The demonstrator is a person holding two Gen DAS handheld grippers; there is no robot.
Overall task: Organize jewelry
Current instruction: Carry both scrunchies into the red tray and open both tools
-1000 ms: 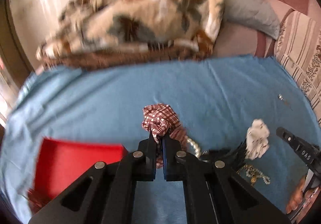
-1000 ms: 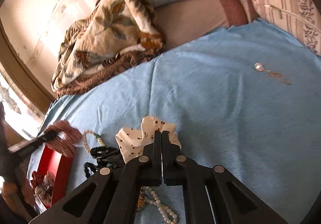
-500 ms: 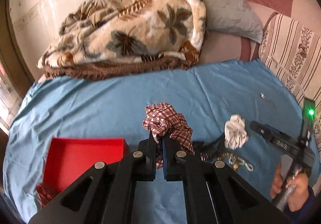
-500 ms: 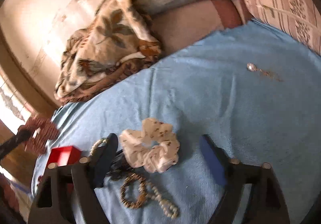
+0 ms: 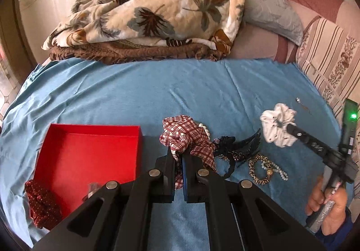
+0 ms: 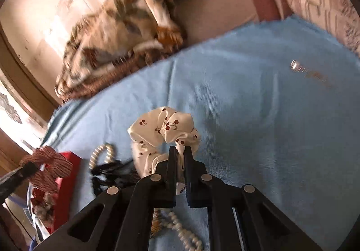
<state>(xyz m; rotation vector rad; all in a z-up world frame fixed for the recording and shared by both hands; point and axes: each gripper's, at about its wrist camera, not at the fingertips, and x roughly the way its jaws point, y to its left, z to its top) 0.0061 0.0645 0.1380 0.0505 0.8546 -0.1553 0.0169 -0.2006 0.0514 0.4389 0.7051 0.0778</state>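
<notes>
In the left wrist view, the left gripper (image 5: 179, 156) has its jaws clamped on a red-and-white checked scrunchie (image 5: 186, 138), whose folds bunch up above the fingertips and trail down between them. Taking the open red box (image 5: 90, 156) as landmark: the checked scrunchie is just to the right of its right wall, above the blue bedsheet (image 5: 157, 98). A dark red dotted scrunchie (image 5: 41, 206) lies at the box's near left corner. Farther right of the box sit a black hair claw (image 5: 238, 145), then a leopard-print band (image 5: 258, 170) tangled with a pearl bracelet (image 5: 279, 171), all lying on the sheet. Well to the right of the box, the right gripper (image 5: 283, 127) pinches a white scrunchie (image 5: 277, 125), with a person's hand (image 5: 328, 203) on its handle. A leaf-patterned blanket (image 5: 153, 10) is heaped beyond the box at the head of the bed. In the right wrist view, which is somewhat blurred, the right gripper (image 6: 180, 154) has just closed its jaws, and the white scrunchie (image 6: 162, 131), printed with cherries, is caught between them. The red box (image 6: 67, 183) stands to the left, with the checked scrunchie (image 6: 48, 165) over its edge and a string of pearls (image 6: 101, 154) and the black claw (image 6: 110, 172) between the box and the white scrunchie. A small silver trinket (image 6: 297, 66) lies far right of the box on the sheet.
</notes>
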